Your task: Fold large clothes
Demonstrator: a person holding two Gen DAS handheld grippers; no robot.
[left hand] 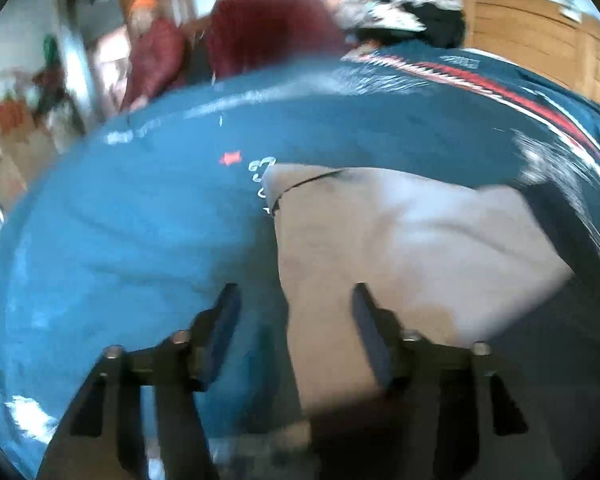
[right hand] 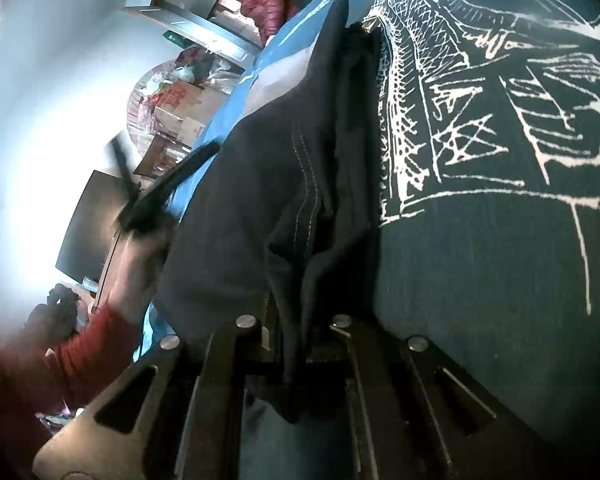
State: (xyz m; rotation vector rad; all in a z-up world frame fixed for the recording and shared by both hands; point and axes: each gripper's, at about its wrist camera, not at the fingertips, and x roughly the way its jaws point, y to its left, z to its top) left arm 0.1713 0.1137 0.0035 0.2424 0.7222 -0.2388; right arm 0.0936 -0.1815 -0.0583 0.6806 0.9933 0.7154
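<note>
A dark garment (right hand: pixel 480 240) with white line print lies spread on a blue sheet (left hand: pixel 120 240). In the left wrist view its red-striped part (left hand: pixel 500 92) lies at the far right. A pale beige cloth (left hand: pixel 400 240) rests on the sheet beside it. My left gripper (left hand: pixel 296 320) hovers open over the beige cloth's left edge, with nothing pinched. My right gripper (right hand: pixel 296 320) is shut on a fold of black stitched fabric (right hand: pixel 284 184), which drapes over and hides its fingertips. A hand (right hand: pixel 140 264) in a red sleeve holds the left gripper (right hand: pixel 165 148) at the sheet's edge.
A person in a red jacket (right hand: pixel 260 0) and orange hat stands beyond the far side of the sheet. A heap of mixed clothes (left hand: pixel 392 4) lies at the back. Cardboard boxes (right hand: pixel 180 108) sit by the wall, with wooden panelling (left hand: pixel 532 40) to the right.
</note>
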